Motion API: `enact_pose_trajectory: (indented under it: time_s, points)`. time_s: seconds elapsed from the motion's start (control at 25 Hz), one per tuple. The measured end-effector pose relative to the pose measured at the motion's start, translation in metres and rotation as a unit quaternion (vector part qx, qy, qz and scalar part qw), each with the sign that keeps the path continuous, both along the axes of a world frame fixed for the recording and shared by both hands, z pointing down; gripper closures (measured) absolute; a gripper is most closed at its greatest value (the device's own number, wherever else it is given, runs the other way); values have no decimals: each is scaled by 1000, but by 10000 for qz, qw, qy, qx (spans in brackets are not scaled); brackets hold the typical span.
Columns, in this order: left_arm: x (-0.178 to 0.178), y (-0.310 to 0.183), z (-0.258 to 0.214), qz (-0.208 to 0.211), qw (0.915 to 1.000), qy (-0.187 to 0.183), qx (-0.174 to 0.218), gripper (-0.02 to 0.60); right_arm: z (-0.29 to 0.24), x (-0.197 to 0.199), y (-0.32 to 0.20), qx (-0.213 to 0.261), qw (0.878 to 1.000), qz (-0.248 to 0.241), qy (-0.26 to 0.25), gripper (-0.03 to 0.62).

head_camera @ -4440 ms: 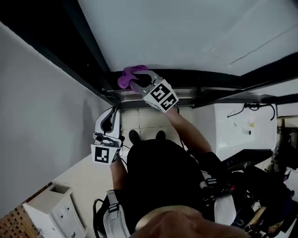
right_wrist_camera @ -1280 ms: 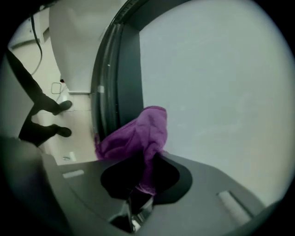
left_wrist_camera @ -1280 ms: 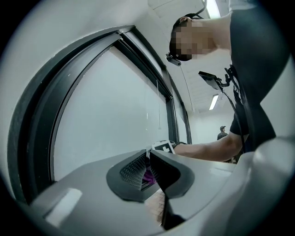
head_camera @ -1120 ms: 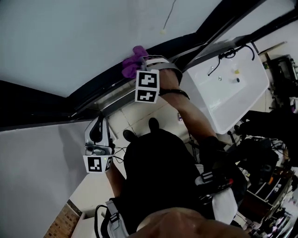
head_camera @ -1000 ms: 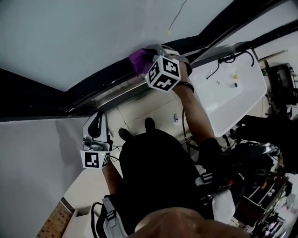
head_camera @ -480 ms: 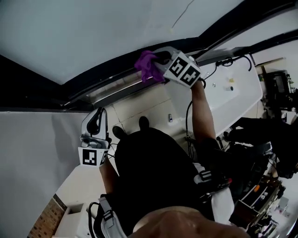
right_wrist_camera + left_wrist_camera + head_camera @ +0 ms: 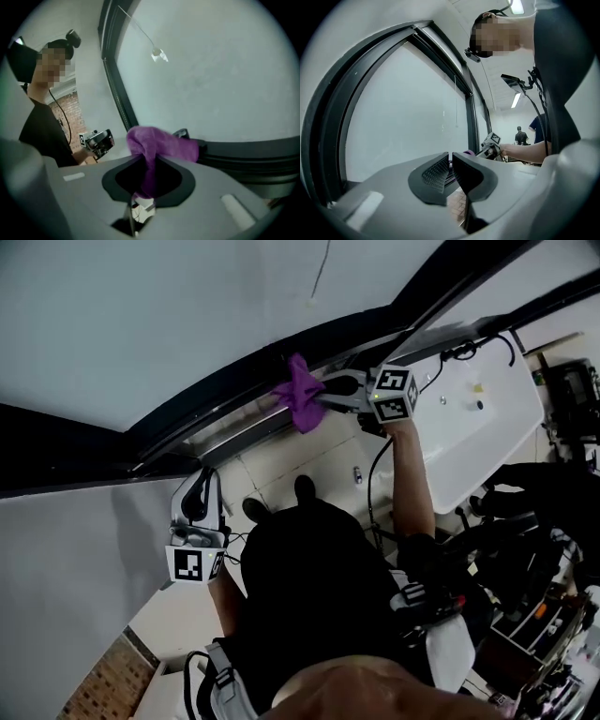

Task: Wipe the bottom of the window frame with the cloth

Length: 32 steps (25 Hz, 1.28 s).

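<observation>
A purple cloth (image 7: 301,393) is bunched at the dark bottom rail of the window frame (image 7: 225,399) in the head view. My right gripper (image 7: 323,397) is shut on the cloth, which spills out past its jaws (image 7: 161,145) in the right gripper view and lies by the black frame (image 7: 243,157). My left gripper (image 7: 197,507) hangs low beside the person's body, away from the frame. Its jaws stand shut with nothing between them (image 7: 450,171). The window frame (image 7: 328,136) fills the left side of the left gripper view.
A white sink unit (image 7: 469,418) with a cable lies to the right under the window. A pale tiled floor (image 7: 309,460) shows below the frame. A grey wall (image 7: 75,568) is at the left. Dark equipment (image 7: 553,521) crowds the right edge.
The right gripper has slid the cloth along the bottom rail to the right over the last seconds and has turned. The left gripper has stayed low at the person's side.
</observation>
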<state>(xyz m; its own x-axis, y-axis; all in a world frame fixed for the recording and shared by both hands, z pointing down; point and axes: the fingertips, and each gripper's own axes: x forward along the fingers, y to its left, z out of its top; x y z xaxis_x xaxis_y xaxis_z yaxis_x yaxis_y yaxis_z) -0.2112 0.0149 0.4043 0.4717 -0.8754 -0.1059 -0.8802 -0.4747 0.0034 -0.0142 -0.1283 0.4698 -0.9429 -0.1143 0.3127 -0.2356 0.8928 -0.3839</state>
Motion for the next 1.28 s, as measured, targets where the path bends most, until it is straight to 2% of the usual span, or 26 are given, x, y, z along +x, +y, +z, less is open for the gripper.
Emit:
enact_pose_trajectory:
  time_s: [0.08,0.16,0.24,0.36,0.44,0.48,0.52,0.56,0.6,0.68,0.72,0.76,0.8,0.88,0.92,0.96,1.0,1.04,1.08,1.16,1.24,1.28]
  points:
    - [9,-4,0,61,10000,-24,-27,554,-12,15,-24,466,9967,664,-56,534]
    - [24,-8,-2,171,9998,-110,3,554,-17,17,-72,986,9840,1480,108,534]
    - [39,-11,-9,283,9994,-212,62,554,-10,-3,-108,1350,9736,1771,502,534]
    - [58,-12,-19,337,9989,-301,94,554,10,-43,-124,1600,9698,1480,1095,534]
    - [69,-13,-23,321,9988,-363,46,554,19,-43,-122,1790,9619,1256,1643,536]
    - [74,-14,-24,309,9988,-390,16,554,20,-32,-122,2022,9476,1239,2142,536]
    - [78,-15,-24,292,9988,-402,-19,554,20,-18,-123,2318,9271,1284,2649,536]
    - [82,-17,-24,271,9988,-399,-53,554,17,-11,-125,2555,9136,1318,2876,536]
    - [86,-19,-22,252,9989,-393,-80,554,12,-14,-125,2632,9183,1264,2674,536]
    - [95,-25,-21,242,9988,-412,-101,554,7,-42,-120,2408,9517,907,1673,536]
    - [101,-28,-22,254,9987,-432,-94,554,10,-50,-118,2284,9602,733,1428,543]
    - [107,-29,-24,275,9986,-453,-80,554,16,-47,-117,2233,9605,619,1543,542]
    - [114,-30,-25,301,9984,-479,-62,554,23,-34,-119,2312,9503,603,1996,542]
    - [124,-30,-26,355,9978,-557,-71,554,33,6,-131,2768,9031,900,3157,537]
    - [128,-30,-23,385,9974,-592,-115,554,32,16,-136,2913,8915,1082,3298,537]
    - [130,-30,-19,425,9970,-620,-185,554,27,15,-139,2951,8970,1172,3075,536]
    - [132,-31,-15,471,9965,-641,-261,554,23,5,-139,2971,9076,1148,2734,536]
    - [135,-32,-12,516,9961,-648,-315,554,22,-8,-138,3047,9125,1044,2522,536]
    - [138,-35,-12,559,9958,-647,-332,554,26,-18,-139,3155,9102,905,2525,537]
    - [143,-42,-14,659,9952,-668,-278,554,41,-21,-141,3137,9013,669,2911,545]
    - [143,-51,-12,787,9941,-711,-213,554,50,1,-146,2873,8921,713,3414,543]
    - [141,-56,-10,853,9938,-688,-187,554,50,16,-150,2824,8816,870,3680,542]
